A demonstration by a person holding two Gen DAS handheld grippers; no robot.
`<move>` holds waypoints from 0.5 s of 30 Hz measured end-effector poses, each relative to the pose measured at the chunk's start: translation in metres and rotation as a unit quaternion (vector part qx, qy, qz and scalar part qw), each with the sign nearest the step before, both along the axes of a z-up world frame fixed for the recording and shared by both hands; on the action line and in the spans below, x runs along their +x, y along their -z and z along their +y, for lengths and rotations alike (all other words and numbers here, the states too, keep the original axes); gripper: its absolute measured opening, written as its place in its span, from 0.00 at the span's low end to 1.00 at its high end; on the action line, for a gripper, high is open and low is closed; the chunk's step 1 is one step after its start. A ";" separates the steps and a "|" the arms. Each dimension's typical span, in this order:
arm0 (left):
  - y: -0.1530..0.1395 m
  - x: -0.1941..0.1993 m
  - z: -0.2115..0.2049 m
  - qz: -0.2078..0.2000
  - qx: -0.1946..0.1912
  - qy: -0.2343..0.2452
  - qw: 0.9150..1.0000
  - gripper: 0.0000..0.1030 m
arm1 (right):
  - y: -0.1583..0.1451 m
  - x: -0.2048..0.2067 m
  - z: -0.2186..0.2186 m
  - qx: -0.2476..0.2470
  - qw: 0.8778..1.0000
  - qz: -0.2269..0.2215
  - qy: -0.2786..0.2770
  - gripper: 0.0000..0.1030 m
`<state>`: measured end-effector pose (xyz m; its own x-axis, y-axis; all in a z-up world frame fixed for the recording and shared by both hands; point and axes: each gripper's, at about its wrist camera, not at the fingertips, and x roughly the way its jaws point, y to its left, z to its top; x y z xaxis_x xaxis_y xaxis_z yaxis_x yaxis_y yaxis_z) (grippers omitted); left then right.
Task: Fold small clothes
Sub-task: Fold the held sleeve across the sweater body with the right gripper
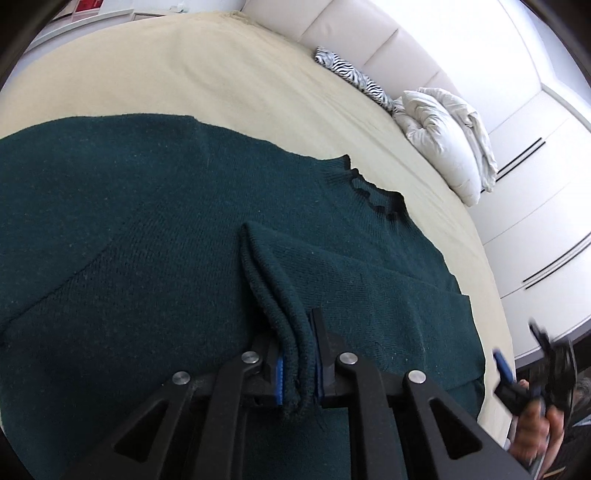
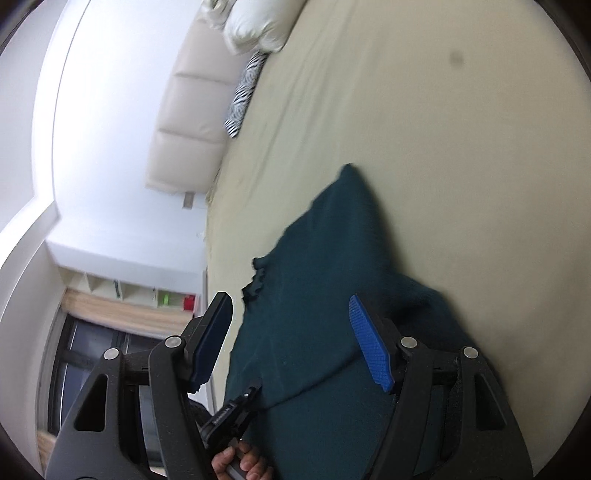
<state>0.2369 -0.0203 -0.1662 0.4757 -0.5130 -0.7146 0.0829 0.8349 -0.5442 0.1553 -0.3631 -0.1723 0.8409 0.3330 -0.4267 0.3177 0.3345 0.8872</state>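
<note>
A dark green knit sweater (image 1: 147, 221) lies spread on the cream bed (image 1: 184, 66), its frilled collar (image 1: 369, 188) towards the headboard. One sleeve is folded across the body, and its cuff (image 1: 273, 280) runs into my left gripper (image 1: 298, 373), which is shut on it with both pads pressing the knit. My right gripper (image 2: 291, 339) is open with nothing between its fingers, held above the sweater (image 2: 314, 295) near its side edge. It shows blurred at the right edge of the left wrist view. The left gripper (image 2: 253, 389) and a hand appear low in the right wrist view.
A white pillow (image 1: 443, 140) and a zebra-print cloth (image 1: 354, 77) lie by the padded headboard (image 1: 369, 33). White wardrobe doors (image 1: 535, 221) stand beyond the bed's right side. Bare cream sheet (image 2: 443, 147) stretches past the sweater.
</note>
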 end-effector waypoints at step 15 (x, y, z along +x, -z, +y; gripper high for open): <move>0.013 -0.008 0.010 -0.026 -0.029 0.002 0.999 0.14 | 0.030 0.044 -0.022 -0.007 0.996 0.022 -0.081 0.59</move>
<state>0.2288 -0.0100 -0.1791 0.5096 -0.5551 -0.6574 0.1162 0.8014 -0.5867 0.1991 -0.3848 -0.2019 0.7567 0.4575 -0.4670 0.2965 0.3965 0.8689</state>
